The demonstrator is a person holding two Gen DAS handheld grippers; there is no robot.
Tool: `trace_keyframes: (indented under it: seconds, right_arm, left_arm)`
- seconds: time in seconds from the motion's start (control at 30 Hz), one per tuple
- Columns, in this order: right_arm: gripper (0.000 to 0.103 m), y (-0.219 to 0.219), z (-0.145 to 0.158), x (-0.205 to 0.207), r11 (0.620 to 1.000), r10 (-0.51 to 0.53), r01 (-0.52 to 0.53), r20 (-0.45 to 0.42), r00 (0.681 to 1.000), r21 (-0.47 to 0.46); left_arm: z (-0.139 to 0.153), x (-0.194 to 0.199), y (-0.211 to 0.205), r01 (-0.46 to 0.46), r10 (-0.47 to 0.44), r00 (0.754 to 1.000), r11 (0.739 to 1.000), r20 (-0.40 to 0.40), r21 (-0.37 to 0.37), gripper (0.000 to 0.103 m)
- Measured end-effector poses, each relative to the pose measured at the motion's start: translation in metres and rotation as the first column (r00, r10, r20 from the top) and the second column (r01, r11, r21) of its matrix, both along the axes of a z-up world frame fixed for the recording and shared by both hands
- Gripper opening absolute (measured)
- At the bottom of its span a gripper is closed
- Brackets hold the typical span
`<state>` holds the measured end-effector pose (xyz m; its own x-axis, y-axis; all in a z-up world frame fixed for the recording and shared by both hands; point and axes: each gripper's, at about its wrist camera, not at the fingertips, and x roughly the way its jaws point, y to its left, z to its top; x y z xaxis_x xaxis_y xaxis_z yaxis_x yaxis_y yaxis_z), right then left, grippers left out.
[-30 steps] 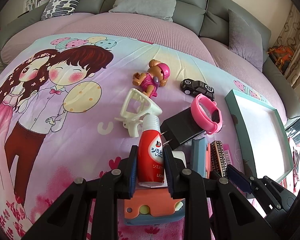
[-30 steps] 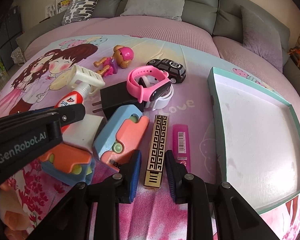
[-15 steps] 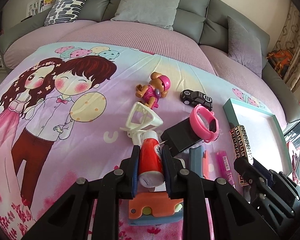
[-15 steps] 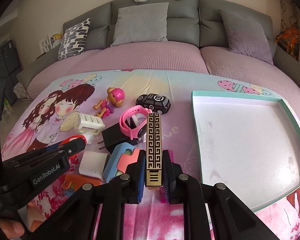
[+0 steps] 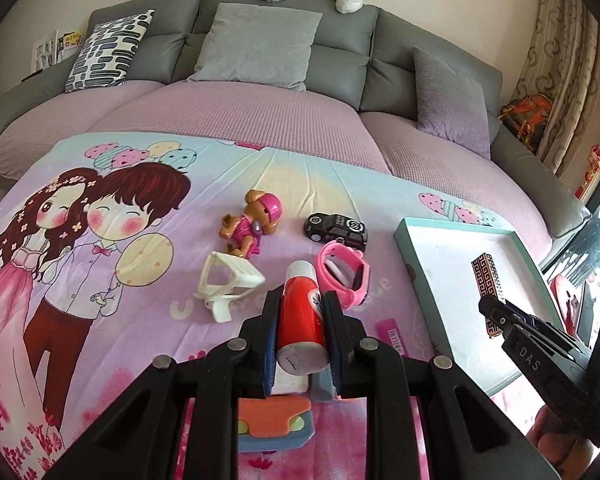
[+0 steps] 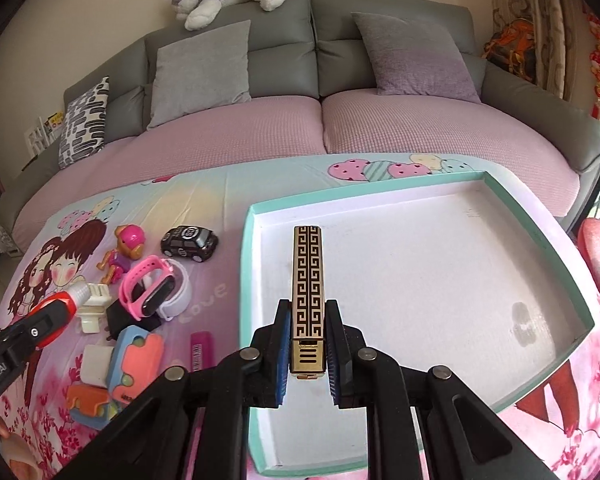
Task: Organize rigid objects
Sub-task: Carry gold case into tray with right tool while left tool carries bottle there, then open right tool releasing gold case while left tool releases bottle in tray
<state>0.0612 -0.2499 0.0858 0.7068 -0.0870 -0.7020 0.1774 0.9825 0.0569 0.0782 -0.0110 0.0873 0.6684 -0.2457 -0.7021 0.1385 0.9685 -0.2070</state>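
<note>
My left gripper (image 5: 302, 336) is shut on a red tube with a white cap (image 5: 302, 320) and holds it above the bedspread. My right gripper (image 6: 307, 344) is shut on a gold and black patterned bar (image 6: 307, 280) and holds it over the teal-rimmed white tray (image 6: 420, 280). The bar (image 5: 486, 280) and tray (image 5: 460, 248) also show at the right of the left wrist view. The red tube (image 6: 60, 300) shows at the left of the right wrist view.
On the bedspread lie a pink watch (image 6: 150, 286), a black toy car (image 6: 189, 242), a toy pup (image 6: 126, 250), a white clip (image 5: 226, 280), a black charger (image 6: 120, 314), orange and blue cases (image 6: 134, 364) and a pink stick (image 6: 201, 350). Grey cushions line the back.
Both grippers have lifted their objects off the bedspread. The right gripper has carried the patterned bar right, over the tray. The left gripper has raised the red tube.
</note>
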Motion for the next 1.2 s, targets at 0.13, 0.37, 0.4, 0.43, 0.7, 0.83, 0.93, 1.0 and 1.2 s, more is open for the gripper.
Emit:
trace_keyframes:
  seconds: [0.13, 0.37, 0.4, 0.43, 0.7, 0.83, 0.93, 1.0, 1.2]
  right_arm:
    - [0.017, -0.030, -0.004, 0.000, 0.997, -0.071, 0.071, -0.010, 0.997, -0.019]
    - [0.017, -0.063, -0.009, -0.002, 0.989, -0.147, 0.147, -0.019, 0.989, -0.008]
    - [0.017, -0.066, -0.009, -0.003, 0.987, -0.158, 0.157, -0.017, 0.987, -0.009]
    - [0.017, -0.069, -0.008, -0.005, 0.986, -0.169, 0.169, -0.014, 0.986, -0.008]
    - [0.017, -0.095, -0.013, -0.011, 0.968, -0.250, 0.251, -0.043, 0.967, 0.021]
    - [0.017, -0.105, -0.016, -0.016, 0.960, -0.274, 0.276, -0.055, 0.960, 0.044]
    - [0.017, -0.107, -0.017, -0.017, 0.958, -0.280, 0.283, -0.063, 0.958, 0.048]
    - [0.018, -0.108, -0.015, -0.018, 0.958, -0.281, 0.284, -0.056, 0.958, 0.049]
    - [0.018, -0.107, -0.014, -0.018, 0.959, -0.276, 0.279, -0.057, 0.959, 0.040]
  left_arm:
    - [0.003, 0.002, -0.032, 0.060, -0.059, 0.998, 0.997, -0.007, 0.056, 0.022]
    - [0.011, 0.011, -0.092, 0.180, -0.179, 0.984, 0.978, -0.021, 0.103, 0.022]
    - [0.013, 0.013, -0.102, 0.196, -0.196, 0.981, 0.974, -0.019, 0.112, 0.022]
    - [0.014, 0.015, -0.113, 0.214, -0.214, 0.977, 0.970, -0.012, 0.118, 0.022]
    - [-0.001, 0.038, -0.183, 0.315, -0.314, 0.949, 0.943, -0.022, 0.108, 0.022]
    - [-0.016, 0.042, -0.206, 0.340, -0.335, 0.940, 0.932, -0.059, 0.127, 0.022]
    - [-0.025, 0.042, -0.214, 0.342, -0.332, 0.939, 0.929, -0.089, 0.138, 0.022]
    - [-0.027, 0.043, -0.215, 0.329, -0.316, 0.943, 0.933, -0.104, 0.146, 0.022]
    - [-0.025, 0.047, -0.200, 0.266, -0.252, 0.961, 0.956, -0.117, 0.124, 0.027]
